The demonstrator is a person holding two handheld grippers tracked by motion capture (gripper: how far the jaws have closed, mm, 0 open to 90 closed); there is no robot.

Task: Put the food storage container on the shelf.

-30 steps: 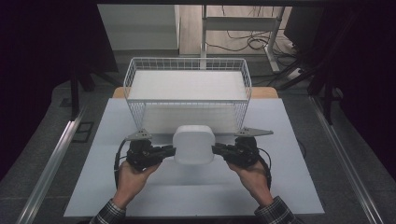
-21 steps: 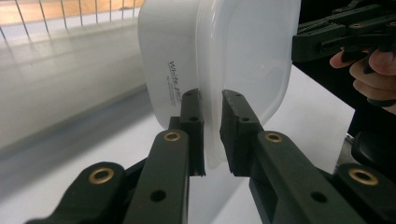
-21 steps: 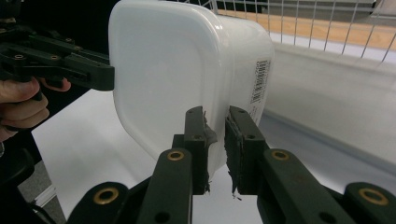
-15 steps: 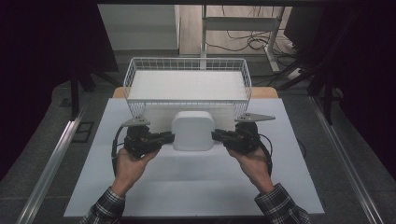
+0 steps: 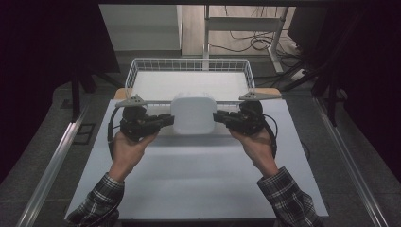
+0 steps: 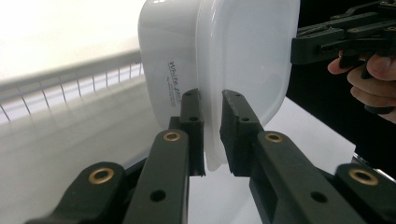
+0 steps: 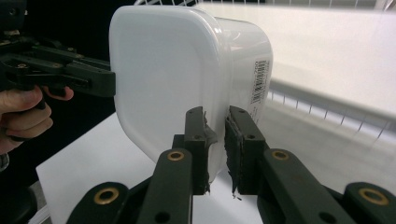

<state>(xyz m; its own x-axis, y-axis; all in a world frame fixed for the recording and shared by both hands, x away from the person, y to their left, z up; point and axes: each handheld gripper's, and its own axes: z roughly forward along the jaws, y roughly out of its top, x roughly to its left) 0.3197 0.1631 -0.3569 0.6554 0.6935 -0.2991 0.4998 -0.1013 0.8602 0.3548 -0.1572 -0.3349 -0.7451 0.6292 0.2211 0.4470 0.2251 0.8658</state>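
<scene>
A white plastic lidded container (image 5: pixel 191 113) hangs above the table between both hands, in front of the wire basket (image 5: pixel 189 66). My left gripper (image 5: pixel 169 119) is shut on the rim at its left side; in the left gripper view the jaws pinch the lid edge of the container (image 6: pixel 219 60), with the left gripper (image 6: pixel 211 121) tips on either side of it. My right gripper (image 5: pixel 216 116) is shut on the rim at the right side; its own view shows the right gripper (image 7: pixel 215 135) clamping the container (image 7: pixel 187 79).
The white wire basket stands at the table's far edge with a white liner inside. The white table top (image 5: pixel 198 175) spreads below the hands. A desk frame and cables (image 5: pixel 246 42) lie on the floor behind. Metal rails run along both table sides.
Both hands have lifted the container off the table and carried it toward the basket. The grips on its rim stay the same.
</scene>
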